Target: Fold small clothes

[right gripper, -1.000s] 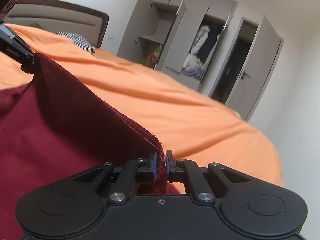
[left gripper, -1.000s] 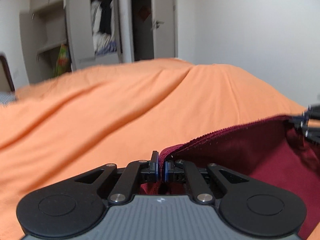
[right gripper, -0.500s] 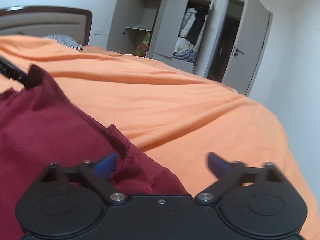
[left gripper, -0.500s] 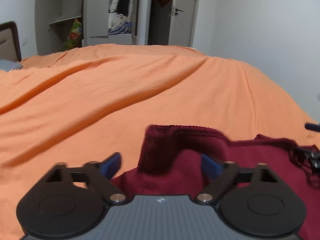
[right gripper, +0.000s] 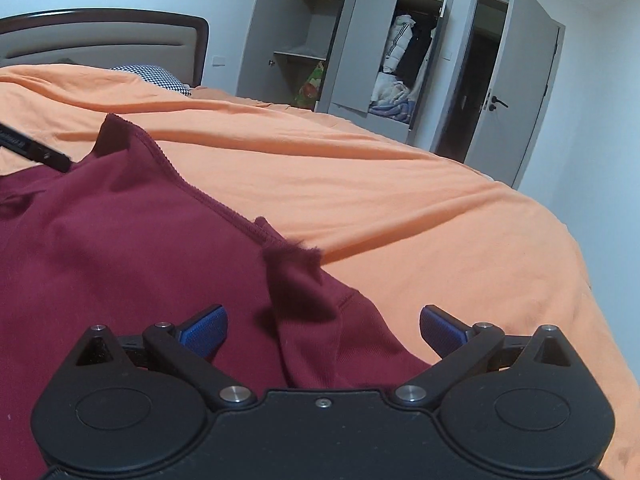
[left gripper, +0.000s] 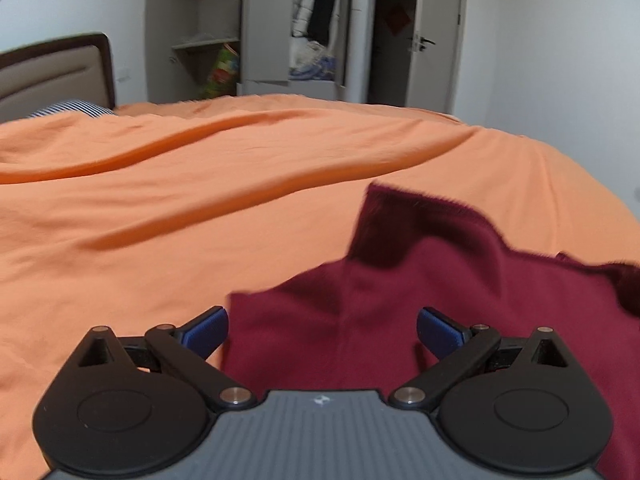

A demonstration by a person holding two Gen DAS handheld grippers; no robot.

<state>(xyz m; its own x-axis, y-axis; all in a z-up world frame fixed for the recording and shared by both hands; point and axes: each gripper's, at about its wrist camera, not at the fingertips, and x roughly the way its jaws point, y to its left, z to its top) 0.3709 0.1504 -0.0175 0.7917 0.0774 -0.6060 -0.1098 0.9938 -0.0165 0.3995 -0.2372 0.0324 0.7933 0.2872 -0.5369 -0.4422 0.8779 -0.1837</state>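
Dark red garment (left gripper: 420,312) on a big orange bed cover (left gripper: 200,208), bunched up, one corner poking up at about 1 o'clock in the left view. Grey wardrobe (right gripper: 360,48) far back at 12 o'clock, doors hanging wide. Left gripper (left gripper: 322,328) spread wide, blue pads (left gripper: 206,330) apart above the cloth, pinching nothing. Right gripper (right gripper: 324,326) spread wide too, over a raised fold, gripping nothing.

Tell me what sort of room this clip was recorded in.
A home bedroom, most likely: a bed under an orange cotton sheet with a padded dark-framed headboard, and a grey wardrobe standing open with clothes inside.
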